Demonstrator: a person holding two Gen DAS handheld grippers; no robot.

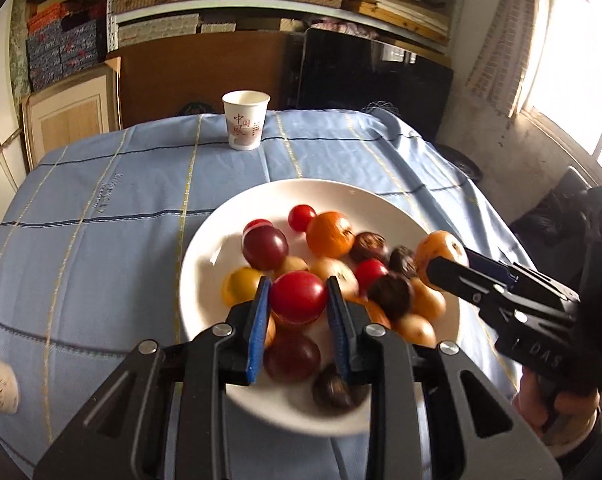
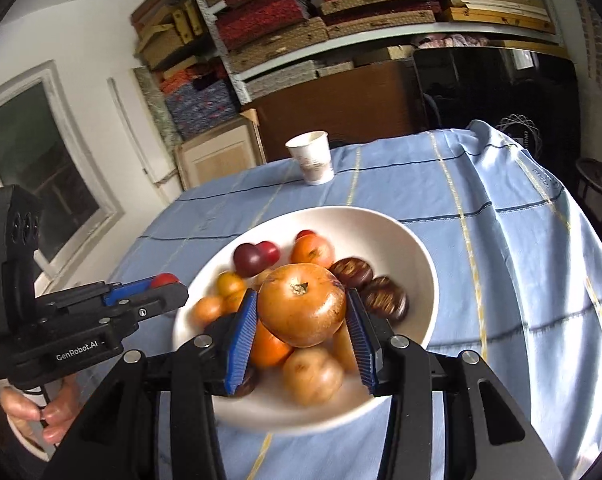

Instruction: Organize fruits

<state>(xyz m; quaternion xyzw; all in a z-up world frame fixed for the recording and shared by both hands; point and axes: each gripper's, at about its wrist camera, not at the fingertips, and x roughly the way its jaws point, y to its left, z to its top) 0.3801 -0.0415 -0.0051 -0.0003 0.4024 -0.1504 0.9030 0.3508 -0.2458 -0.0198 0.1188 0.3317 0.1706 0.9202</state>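
Now the surface [image 1: 101, 208], draped in a blue checked cloth, carries a wide white bowl [image 1: 205, 264] heaped with small fruits, and a paper cup [image 1: 245, 125] stands well apart at the far edge. Both grips look to be lifting pieces out of that bowl, so the job is to carry each one clear without spilling the heap. The right hand-held gripper [image 2: 301, 320] is clamped on a big orange fruit [image 2: 303, 308], stalk end up, its blue pads pressing the two sides; that fruit is wide and smooth, so I judge it best kept level and moved slowly, since a tilt could let it roll out of the pads. The left hand-held gripper [image 1: 298, 300] is closed tight on a small red tomato [image 1: 298, 297], which sits above the near side of the bowl; it is soft, so no more squeeze is wanted. The two tools hang close together over the same bowl, so draw them apart sideways before setting anything down, and mind the round brown fruits near the rim, which could be nudged over
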